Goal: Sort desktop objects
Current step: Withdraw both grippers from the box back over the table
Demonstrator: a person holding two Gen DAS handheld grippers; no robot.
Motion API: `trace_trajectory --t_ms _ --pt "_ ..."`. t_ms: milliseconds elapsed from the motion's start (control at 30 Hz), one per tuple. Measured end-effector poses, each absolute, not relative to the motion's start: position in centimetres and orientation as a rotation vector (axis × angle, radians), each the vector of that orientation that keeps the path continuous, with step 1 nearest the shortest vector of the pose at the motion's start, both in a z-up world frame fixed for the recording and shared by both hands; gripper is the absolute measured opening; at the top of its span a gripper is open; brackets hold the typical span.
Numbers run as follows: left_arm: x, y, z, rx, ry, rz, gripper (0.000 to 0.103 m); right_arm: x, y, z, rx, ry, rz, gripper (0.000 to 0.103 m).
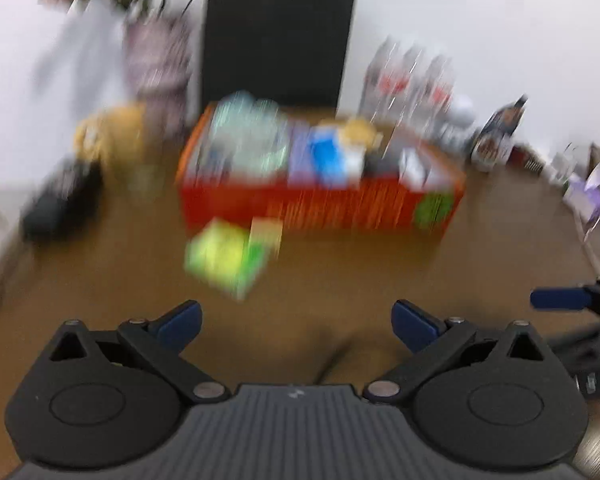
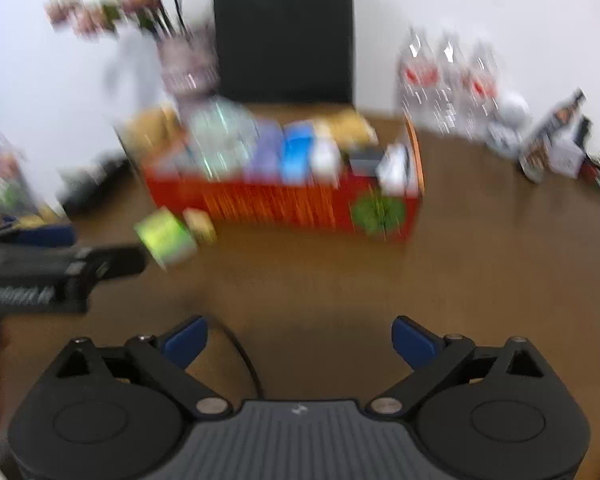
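Left tool (image 1: pixel 296 322) spread wide, nothing between its blue pads (image 1: pixel 180 322). Right tool (image 2: pixel 300 340) likewise spread wide and bare. Both held low over the brown surface (image 1: pixel 360 272), side by side, the left one seen at the left edge of the right wrist view. Ahead of the left tool, slightly left of its centre line and well short of contact, lay a yellow-green box (image 1: pixel 224 256), with a smaller yellowish box (image 1: pixel 266 232) touching or just beside it; blur prevented telling which. Behind them stood the red storage box (image 1: pixel 320 204), already packed with bluish, purple and white items. Judged mostly done: much already sorted into the box, two small boxes left outside on the surface. Farther back: black monitor (image 1: pixel 280 40), water bottles (image 1: pixel 412 76), flower vase (image 2: pixel 188 64).
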State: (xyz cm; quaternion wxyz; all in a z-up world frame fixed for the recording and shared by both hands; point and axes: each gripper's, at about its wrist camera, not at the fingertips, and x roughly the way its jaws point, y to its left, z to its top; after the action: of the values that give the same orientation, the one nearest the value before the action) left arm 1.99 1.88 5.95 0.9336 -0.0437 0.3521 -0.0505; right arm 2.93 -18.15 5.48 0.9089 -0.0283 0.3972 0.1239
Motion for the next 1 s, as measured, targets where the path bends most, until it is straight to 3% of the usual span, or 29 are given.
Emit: trace_trajectory --t_ms 433,700,1000 --pt "-2.2 2.0 1.1 -0.070 0.682 -0.053 0.103 -1.5 -17.3 -0.3 -0.043 0.753 0.227 0.097" --pt "-2.0 2.0 0.4 -0.061 0.683 -0.030 0.103 -1.9 -17.4 -1.3 -0.044 0.711 0.180 0.103" --pt "-1.8 1.1 0.3 0.008 0.706 -0.004 0.103 -1.8 -17.6 -1.5 -0.036 0.705 0.169 0.103"
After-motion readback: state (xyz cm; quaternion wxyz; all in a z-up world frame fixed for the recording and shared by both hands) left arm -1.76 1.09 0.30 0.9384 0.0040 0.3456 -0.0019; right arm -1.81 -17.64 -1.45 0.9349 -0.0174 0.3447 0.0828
